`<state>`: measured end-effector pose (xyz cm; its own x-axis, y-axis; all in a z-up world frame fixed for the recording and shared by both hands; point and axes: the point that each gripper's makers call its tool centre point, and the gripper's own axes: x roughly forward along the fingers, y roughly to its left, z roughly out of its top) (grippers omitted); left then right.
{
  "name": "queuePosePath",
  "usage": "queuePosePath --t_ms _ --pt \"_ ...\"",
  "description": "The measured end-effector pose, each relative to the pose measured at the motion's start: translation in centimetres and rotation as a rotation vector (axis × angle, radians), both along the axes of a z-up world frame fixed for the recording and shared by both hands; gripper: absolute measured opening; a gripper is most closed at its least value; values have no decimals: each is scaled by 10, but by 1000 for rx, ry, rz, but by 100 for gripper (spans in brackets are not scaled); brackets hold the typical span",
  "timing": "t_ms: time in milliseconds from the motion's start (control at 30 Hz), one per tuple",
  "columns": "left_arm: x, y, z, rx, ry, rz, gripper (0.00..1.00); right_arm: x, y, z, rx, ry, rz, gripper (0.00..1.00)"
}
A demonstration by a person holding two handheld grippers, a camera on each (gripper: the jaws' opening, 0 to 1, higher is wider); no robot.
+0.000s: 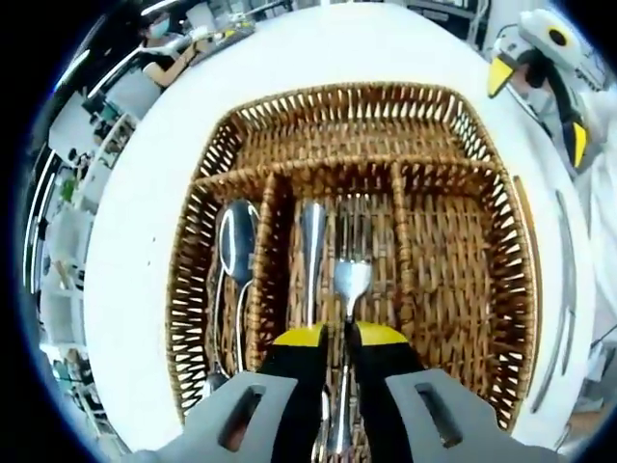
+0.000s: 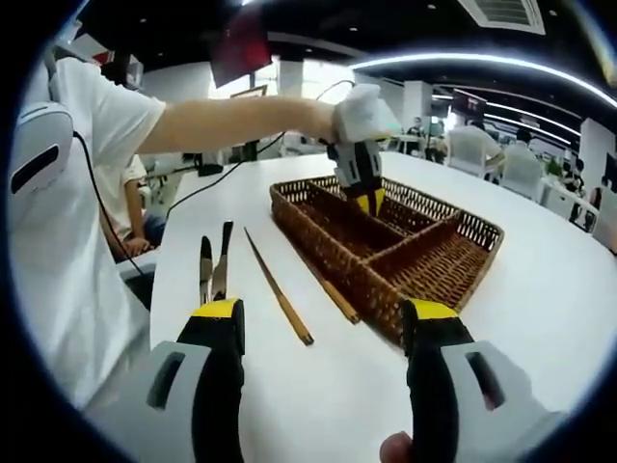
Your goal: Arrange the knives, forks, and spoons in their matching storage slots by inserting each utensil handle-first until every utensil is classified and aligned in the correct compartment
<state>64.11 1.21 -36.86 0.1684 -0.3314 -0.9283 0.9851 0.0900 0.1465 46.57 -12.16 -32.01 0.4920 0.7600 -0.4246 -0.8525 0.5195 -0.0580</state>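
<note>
A brown wicker tray [image 1: 453, 289] with long slots lies on a white round table. My left gripper [image 1: 342, 338] is shut on a steel fork [image 1: 352, 275], held over a middle slot with the tines pointing away. Spoons [image 1: 236, 241] lie in the leftmost slot and a steel knife [image 1: 311, 241] lies in the slot beside them. In the right gripper view, the left gripper [image 2: 362, 183], in a gloved hand, hangs over the wicker tray [image 2: 424, 256]. My right gripper [image 2: 323, 313] stands open and empty above the table, short of the tray.
Two knives [image 2: 214, 262] and two brown chopsticks [image 2: 280, 289] lie on the white table [image 2: 318, 405] left of the tray. A person in a white shirt [image 2: 87, 193] stands at the left. Chairs and other tables stand behind.
</note>
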Motion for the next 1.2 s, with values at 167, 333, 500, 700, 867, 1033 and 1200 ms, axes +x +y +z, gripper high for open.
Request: queuePosePath --t_ms 167,333,500,700,867,1033,1200 --pt "-1 1 3 -8 -12 8 9 -1 0 1 -1 -3 -2 69" --pt "0 3 6 -15 -36 20 14 -2 0 1 -3 -4 -3 69" --pt "1 5 13 -40 -64 41 14 -3 1 2 -2 -6 -3 69" --pt "4 9 21 -75 -101 75 19 -5 3 1 -6 -7 0 69" --pt "1 11 25 -113 -113 102 19 -6 4 2 -8 -10 0 69" --pt "-3 15 26 -141 -118 124 20 -8 5 2 -13 -10 2 69" --pt "-6 20 32 -199 -144 173 21 -10 5 2 -28 -7 -6 69"
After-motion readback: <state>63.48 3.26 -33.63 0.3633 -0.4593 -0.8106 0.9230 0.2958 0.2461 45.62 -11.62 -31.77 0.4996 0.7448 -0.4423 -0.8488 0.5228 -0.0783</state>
